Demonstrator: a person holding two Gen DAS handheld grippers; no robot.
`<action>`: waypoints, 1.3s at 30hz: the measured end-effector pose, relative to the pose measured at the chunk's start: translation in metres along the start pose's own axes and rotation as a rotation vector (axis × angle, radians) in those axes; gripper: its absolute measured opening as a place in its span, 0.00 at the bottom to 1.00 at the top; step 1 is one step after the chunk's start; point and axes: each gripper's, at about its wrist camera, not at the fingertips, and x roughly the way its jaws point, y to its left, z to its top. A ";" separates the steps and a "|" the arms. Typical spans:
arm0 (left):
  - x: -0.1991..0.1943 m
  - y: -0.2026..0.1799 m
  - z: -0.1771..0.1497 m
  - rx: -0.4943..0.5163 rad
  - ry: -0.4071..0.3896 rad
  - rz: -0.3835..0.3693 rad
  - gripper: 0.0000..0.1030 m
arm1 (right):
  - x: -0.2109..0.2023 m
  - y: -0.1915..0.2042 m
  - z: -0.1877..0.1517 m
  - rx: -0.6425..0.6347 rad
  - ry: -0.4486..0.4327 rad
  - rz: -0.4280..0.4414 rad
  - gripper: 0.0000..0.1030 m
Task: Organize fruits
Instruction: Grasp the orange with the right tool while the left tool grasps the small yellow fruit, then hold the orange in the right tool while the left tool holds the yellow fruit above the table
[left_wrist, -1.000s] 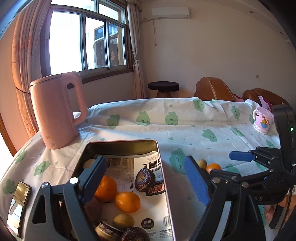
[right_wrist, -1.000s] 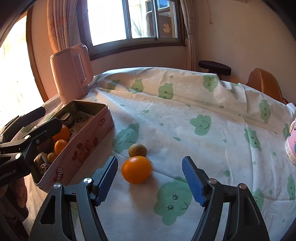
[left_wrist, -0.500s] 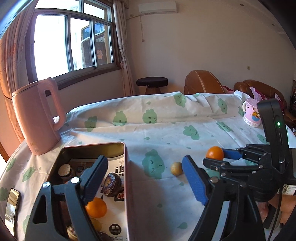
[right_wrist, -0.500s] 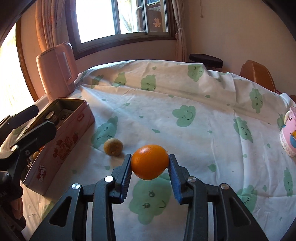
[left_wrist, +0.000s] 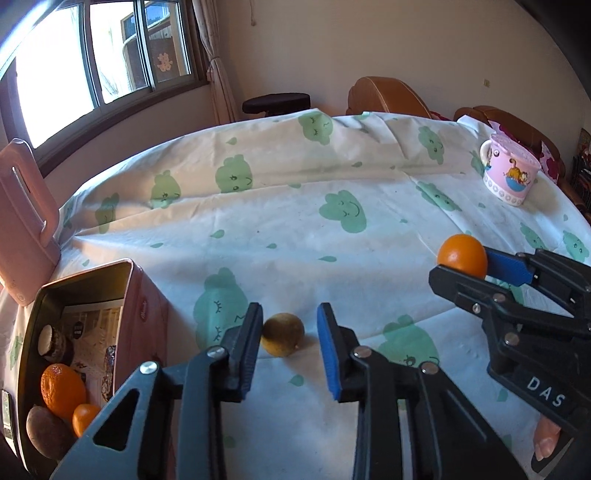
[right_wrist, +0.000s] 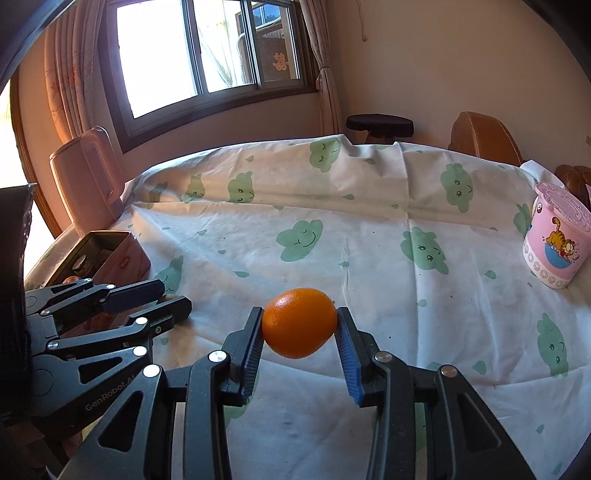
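My right gripper is shut on an orange and holds it above the tablecloth; the orange also shows in the left wrist view. My left gripper is open around a small yellow-green fruit that lies on the cloth; the left finger touches it or nearly does, the right one stands apart. The left gripper shows in the right wrist view, where the small fruit is hidden. A pink tin box at the left holds oranges and several other items.
A pink kettle stands behind the tin at the table's left edge. A pink cartoon mug stands at the right, also in the right wrist view. Chairs and a stool stand beyond the table's far edge.
My right gripper closed on the orange and lifted it off the cloth. My left gripper moved right from over the tin to the small fruit and narrowed around it.
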 end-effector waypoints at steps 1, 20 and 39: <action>0.002 0.003 0.000 -0.012 0.011 -0.007 0.31 | 0.000 0.001 0.000 -0.005 -0.002 -0.001 0.39; -0.017 -0.001 -0.006 -0.011 -0.093 -0.013 0.26 | -0.013 0.008 -0.002 -0.038 -0.066 0.005 0.39; -0.039 0.003 -0.013 -0.041 -0.208 0.007 0.26 | -0.035 0.017 -0.006 -0.086 -0.179 -0.011 0.39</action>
